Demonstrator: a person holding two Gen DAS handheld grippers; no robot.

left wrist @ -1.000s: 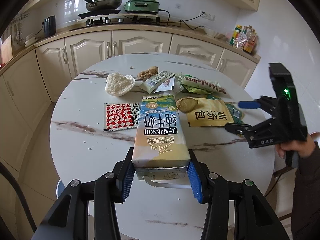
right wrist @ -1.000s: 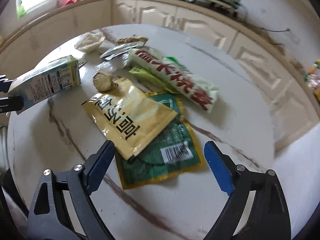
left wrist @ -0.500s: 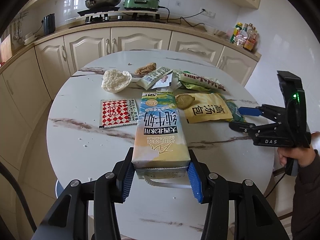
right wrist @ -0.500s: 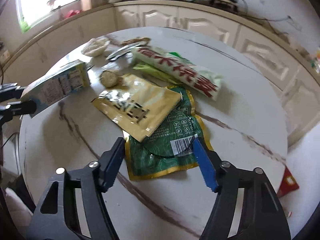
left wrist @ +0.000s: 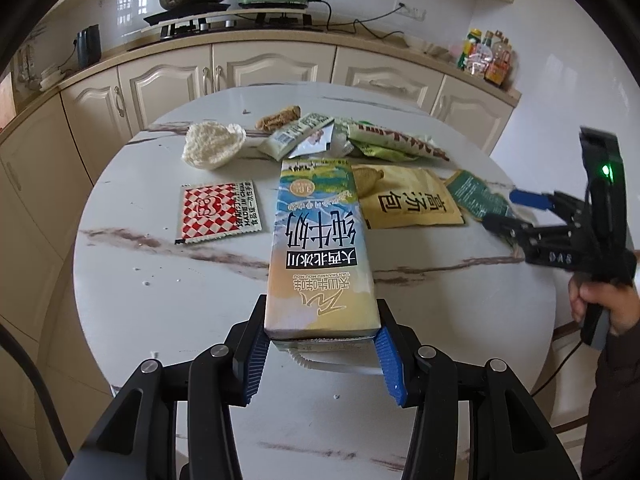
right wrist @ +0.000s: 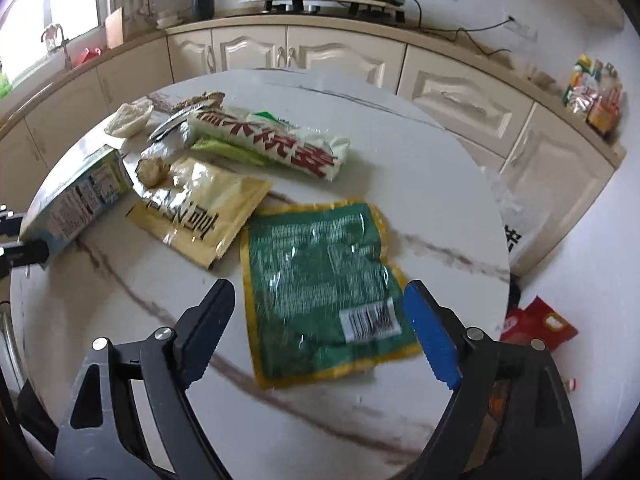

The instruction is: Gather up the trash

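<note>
Holding the milk carton (left wrist: 320,248) clamped at its near end in the left claw (left wrist: 322,354), lifted off the round marble counter (left wrist: 160,300); the right claw (right wrist: 316,322) hangs over the green snack bag (right wrist: 320,280), its jaws just reopened wide with the bag's near edge lying between them, pads not touching it. The bag lies flat near the counter's near right edge, just beside the yellow pouch (right wrist: 200,212), which looks to overlap its corner. Best bet: come down steep, catch the barcode end only, scrape one pad under the foil before closing. Flat film will slip, so pinch a raised crinkle rather than the middle. Keep clear of the yellow pouch so it doesn't drag along. Red-lettered wrapper (right wrist: 272,144) and checkered sachet (left wrist: 218,210) remain further back.
</note>
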